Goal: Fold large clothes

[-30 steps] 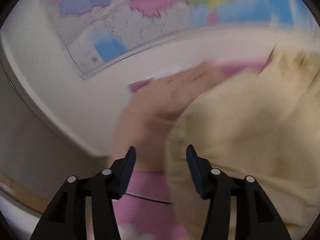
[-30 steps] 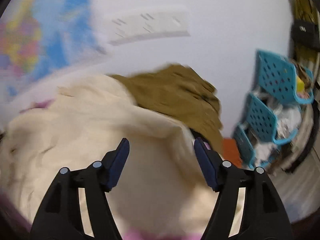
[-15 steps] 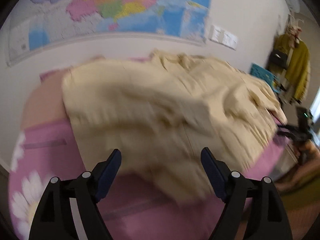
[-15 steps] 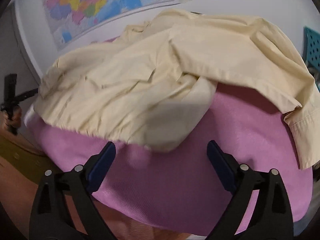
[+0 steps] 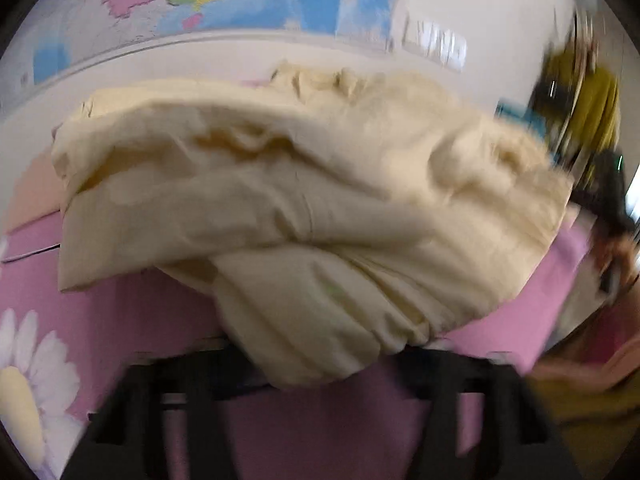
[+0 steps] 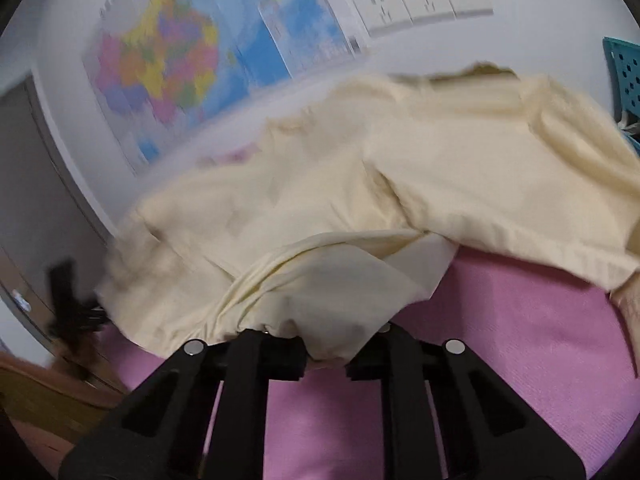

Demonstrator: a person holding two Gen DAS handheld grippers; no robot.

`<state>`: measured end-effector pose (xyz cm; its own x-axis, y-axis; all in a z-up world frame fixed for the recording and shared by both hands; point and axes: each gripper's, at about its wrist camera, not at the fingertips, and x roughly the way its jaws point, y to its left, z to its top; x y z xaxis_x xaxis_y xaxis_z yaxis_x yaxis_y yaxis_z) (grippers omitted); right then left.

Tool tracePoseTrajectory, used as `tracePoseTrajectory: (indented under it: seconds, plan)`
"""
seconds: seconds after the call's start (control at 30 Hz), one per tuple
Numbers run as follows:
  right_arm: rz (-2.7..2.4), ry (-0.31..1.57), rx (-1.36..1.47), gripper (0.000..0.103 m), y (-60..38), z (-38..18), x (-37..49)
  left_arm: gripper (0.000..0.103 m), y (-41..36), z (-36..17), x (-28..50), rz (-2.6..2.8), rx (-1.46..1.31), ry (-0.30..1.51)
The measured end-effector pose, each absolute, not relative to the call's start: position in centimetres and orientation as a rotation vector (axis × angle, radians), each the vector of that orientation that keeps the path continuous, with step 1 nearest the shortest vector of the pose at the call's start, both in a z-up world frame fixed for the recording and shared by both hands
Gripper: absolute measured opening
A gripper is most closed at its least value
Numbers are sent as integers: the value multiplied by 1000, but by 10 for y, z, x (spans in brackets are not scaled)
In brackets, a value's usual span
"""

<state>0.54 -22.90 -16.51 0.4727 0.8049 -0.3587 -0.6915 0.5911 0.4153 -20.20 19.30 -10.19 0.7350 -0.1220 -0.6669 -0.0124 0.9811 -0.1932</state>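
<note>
A large cream shirt (image 5: 320,184) lies rumpled on a bed with a pink sheet (image 5: 132,320). My left gripper (image 5: 316,364) is blurred at the bottom of its view. Its jaws are closing, and a gathered wad of the shirt's near edge sits between them and hides the fingertips. In the right wrist view the same shirt (image 6: 440,184) spreads over the pink sheet (image 6: 520,340). My right gripper (image 6: 326,354) is closing its jaws on a bunched fold of the hem, with pleats running into the pinch.
A coloured wall map (image 6: 192,60) and white sockets (image 6: 420,4) are behind the bed. A teal basket (image 6: 624,76) stands at the right. A yellow garment (image 5: 588,104) hangs at the far right. White flowers (image 5: 28,380) are printed on the sheet. Wooden floor (image 6: 48,396) lies beside the bed.
Both grippers have dropped closer to the shirt's near edge. Their jaws, wide open half a second ago, have closed, and cloth is now bunched between them.
</note>
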Motion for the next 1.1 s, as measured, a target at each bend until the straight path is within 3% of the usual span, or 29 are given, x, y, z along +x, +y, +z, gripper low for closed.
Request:
tracePoseTrajectory:
  seconds: [0.03, 0.07, 0.1, 0.2, 0.33, 0.37, 0.4, 0.43, 0.47, 0.53, 0.57, 0.7, 0.77, 0.93, 1.1]
  plan:
    - [961, 545, 251, 11, -236, -149, 0, 22, 198, -88, -204, -66, -235, 723]
    - [979, 529, 272, 11, -244, -133, -6, 19, 204, -72, -208, -75, -272, 696]
    - [994, 506, 295, 11, -253, -120, -13, 6, 207, -62, -212, -67, -284, 676]
    - [967, 495, 260, 11, -274, -103, -25, 7, 215, -31, -227, -108, -301, 666]
    - [869, 678, 143, 15, -269, -141, -19, 16, 203, -50, -230, -124, -214, 780]
    - [836, 728, 97, 19, -265, -155, -16, 18, 200, -61, -227, -130, -211, 823]
    - [780, 794, 25, 31, -257, -172, -13, 26, 198, -74, -224, -129, -207, 872]
    - [755, 828, -17, 37, -250, -182, -12, 34, 195, -81, -223, -120, -184, 896]
    - [737, 855, -53, 40, -247, -190, -11, 36, 194, -86, -223, -98, -151, 907]
    - [731, 850, -57, 47, -250, -189, -12, 42, 195, -81, -231, -84, -105, 871]
    - [735, 838, -68, 55, -253, -182, -13, 43, 200, -76, -236, -99, -103, 844]
    - [797, 704, -192, 73, -266, -137, -34, 65, 215, -36, -278, -211, -101, 606]
    - [880, 627, -164, 73, -271, -117, -37, 69, 223, -12, -292, -199, -109, 496]
    - [873, 530, -137, 74, -224, -95, -8, 72, 213, 4, -246, -81, -36, 519]
    - [825, 518, -260, 60, -112, -100, 49, 72, 196, -14, -169, -60, 68, 628]
